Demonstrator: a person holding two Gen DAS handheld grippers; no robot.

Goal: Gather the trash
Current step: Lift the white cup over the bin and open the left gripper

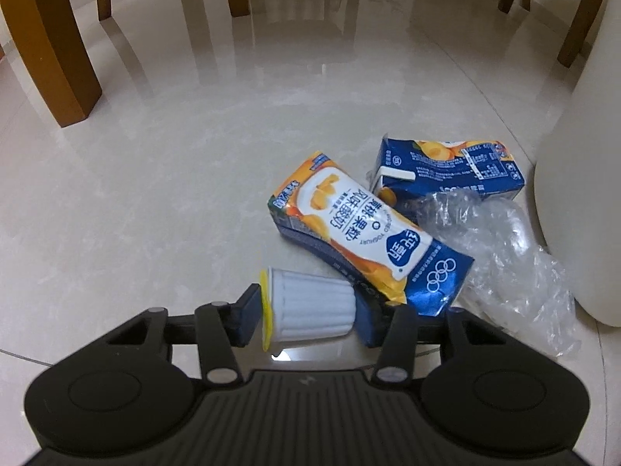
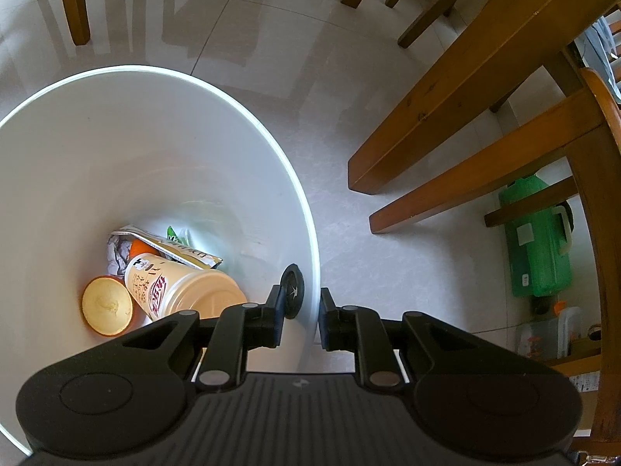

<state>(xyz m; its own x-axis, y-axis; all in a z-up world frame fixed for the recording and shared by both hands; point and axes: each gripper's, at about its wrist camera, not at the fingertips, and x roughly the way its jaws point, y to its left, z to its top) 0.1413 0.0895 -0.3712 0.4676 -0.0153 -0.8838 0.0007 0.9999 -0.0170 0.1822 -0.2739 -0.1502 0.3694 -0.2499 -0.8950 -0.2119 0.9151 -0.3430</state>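
While the left claw (image 1: 310, 312) clenches a small white ribbed cup (image 1: 312, 308) lying sideways between its fingers, the cup's yellow lid edge presses against the left finger pad. Just beyond it, touching the cup's base end, lies a flattened orange-and-blue yogurt carton (image 1: 361, 229) on the glossy tiled floor (image 1: 174, 178). A second blue carton (image 1: 454, 169) sits behind it, and crumpled clear plastic wrap (image 1: 500, 256) spreads to the right of both, against the white trash bin's outer wall (image 1: 582, 194).

The right claw (image 2: 300, 320) straddles the white bin rim (image 2: 306, 233), one finger inside and one outside, with a gap on either side of the wall, so it stands released. Down inside the bin lie a beige drink cup (image 2: 182, 291), a round orange-rimmed lid (image 2: 106, 305) and crumpled wrappers (image 2: 170, 246). Wooden chair legs (image 2: 465, 108) and a green container (image 2: 539, 244) stand off to the right.
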